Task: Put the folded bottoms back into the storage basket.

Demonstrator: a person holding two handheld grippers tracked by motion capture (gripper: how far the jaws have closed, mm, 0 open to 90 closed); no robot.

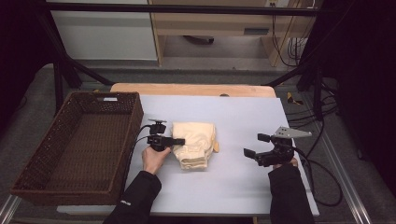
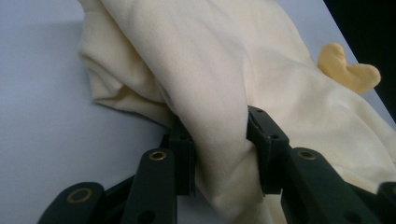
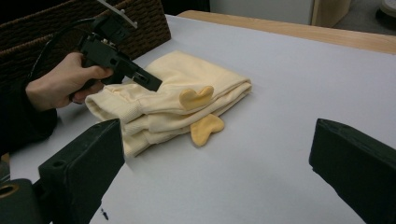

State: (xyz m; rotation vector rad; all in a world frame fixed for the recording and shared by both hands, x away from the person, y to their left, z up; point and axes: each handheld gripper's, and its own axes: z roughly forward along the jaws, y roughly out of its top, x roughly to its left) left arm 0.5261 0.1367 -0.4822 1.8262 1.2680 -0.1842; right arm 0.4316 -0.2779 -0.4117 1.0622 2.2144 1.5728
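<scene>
The left gripper (image 2: 219, 156) has its fingers (image 2: 265, 140) clamped on a fold of the cream garment (image 2: 210, 70); in the left gripper view the cloth bunches up between the two black pads, which press into it from both sides. In the high view this gripper (image 1: 180, 141) sits at the garment's (image 1: 195, 142) left edge, held in the left hand (image 1: 154, 158).

The right gripper (image 1: 254, 145) has its fingers (image 3: 84, 163) spread wide apart with nothing between them, and it is held well to the right of the garment, above the bare bench (image 1: 243, 116).

The garment lies folded near the middle of the bench, with two small yellow heart-shaped patches (image 3: 196, 98) at its right side. A dark wicker basket (image 1: 32, 163) stands at the bench's left end, just beside the left hand.
</scene>
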